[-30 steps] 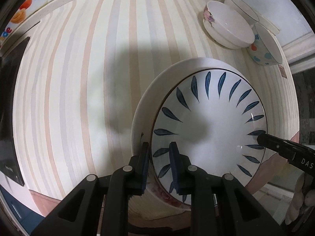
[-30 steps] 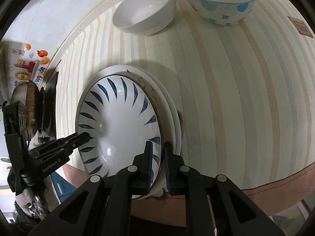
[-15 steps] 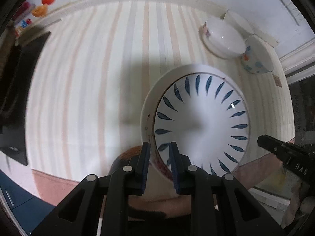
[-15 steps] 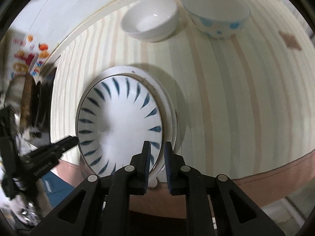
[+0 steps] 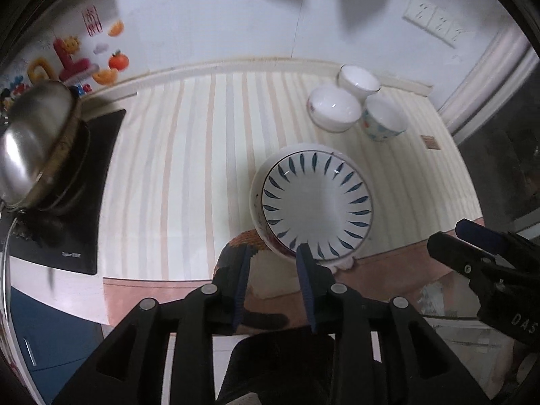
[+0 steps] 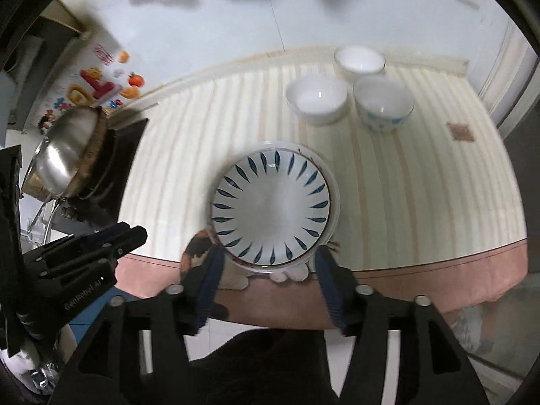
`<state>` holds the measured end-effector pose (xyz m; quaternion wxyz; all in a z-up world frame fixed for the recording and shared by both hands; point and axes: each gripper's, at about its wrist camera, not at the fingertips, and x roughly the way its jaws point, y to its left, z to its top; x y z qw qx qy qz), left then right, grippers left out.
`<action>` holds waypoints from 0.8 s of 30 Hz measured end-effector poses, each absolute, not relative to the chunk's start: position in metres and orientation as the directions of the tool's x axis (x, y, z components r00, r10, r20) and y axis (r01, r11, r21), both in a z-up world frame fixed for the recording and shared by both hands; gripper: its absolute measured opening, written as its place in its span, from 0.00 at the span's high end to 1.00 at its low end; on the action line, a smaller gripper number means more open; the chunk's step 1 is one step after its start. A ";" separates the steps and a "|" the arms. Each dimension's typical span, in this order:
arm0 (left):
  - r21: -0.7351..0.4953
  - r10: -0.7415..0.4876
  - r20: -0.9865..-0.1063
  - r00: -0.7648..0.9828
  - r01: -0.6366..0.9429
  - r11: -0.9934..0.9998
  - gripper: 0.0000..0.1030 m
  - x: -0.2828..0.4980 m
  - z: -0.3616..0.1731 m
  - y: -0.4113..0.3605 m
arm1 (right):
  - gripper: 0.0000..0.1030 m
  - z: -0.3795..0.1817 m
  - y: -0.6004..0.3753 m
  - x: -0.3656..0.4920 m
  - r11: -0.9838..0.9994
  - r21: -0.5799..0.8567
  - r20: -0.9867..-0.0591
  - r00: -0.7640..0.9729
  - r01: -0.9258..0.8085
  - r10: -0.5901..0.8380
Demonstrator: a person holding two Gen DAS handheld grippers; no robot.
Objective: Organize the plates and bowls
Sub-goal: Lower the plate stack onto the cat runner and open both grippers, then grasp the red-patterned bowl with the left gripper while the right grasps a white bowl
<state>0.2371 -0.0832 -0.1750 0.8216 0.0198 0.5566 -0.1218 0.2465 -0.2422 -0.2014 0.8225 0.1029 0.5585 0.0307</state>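
A white plate with blue leaf marks (image 5: 317, 202) (image 6: 271, 209) lies on top of a larger white plate (image 5: 255, 195) (image 6: 334, 185) near the table's front edge. Three bowls stand at the back right: a white bowl (image 5: 334, 108) (image 6: 317, 99), a second white bowl (image 5: 357, 79) (image 6: 359, 59) and a blue-dotted bowl (image 5: 383, 119) (image 6: 383, 103). My left gripper (image 5: 273, 253) (image 6: 131, 236) hangs high above the plates' near rim, its jaws opening with nothing between them. My right gripper (image 6: 270, 253) (image 5: 472, 236) is also raised, its jaws opening wide and holding nothing.
A metal pot (image 5: 33, 141) (image 6: 67, 148) sits on a black cooktop (image 5: 84, 185) at the left. The striped tablecloth (image 5: 185, 168) ends in a pink front edge (image 5: 152, 290). A patterned orange and dark object (image 5: 236, 246) shows below that edge. The white wall carries stickers (image 5: 74, 60).
Both grippers held the blue-leaf plate's rim a second ago. They have let go and risen well above the table, jaws parting. The plate stays on the stack.
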 end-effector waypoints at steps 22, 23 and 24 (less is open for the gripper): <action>-0.131 -0.221 -0.878 0.424 0.231 0.964 0.12 0.196 -0.136 -0.073 | 0.10 -0.152 -0.223 0.180 0.981 0.178 -0.886 0.446 0.075 0.126; -0.132 -0.219 -0.880 0.422 0.225 0.965 0.12 0.199 -0.137 -0.074 | 0.10 -0.153 -0.224 0.182 0.981 0.179 -0.886 0.446 0.074 0.128; -0.133 -0.217 -0.881 0.421 0.220 0.966 0.12 0.203 -0.138 -0.075 | 0.09 -0.153 -0.226 0.186 0.981 0.181 -0.886 0.445 0.074 0.130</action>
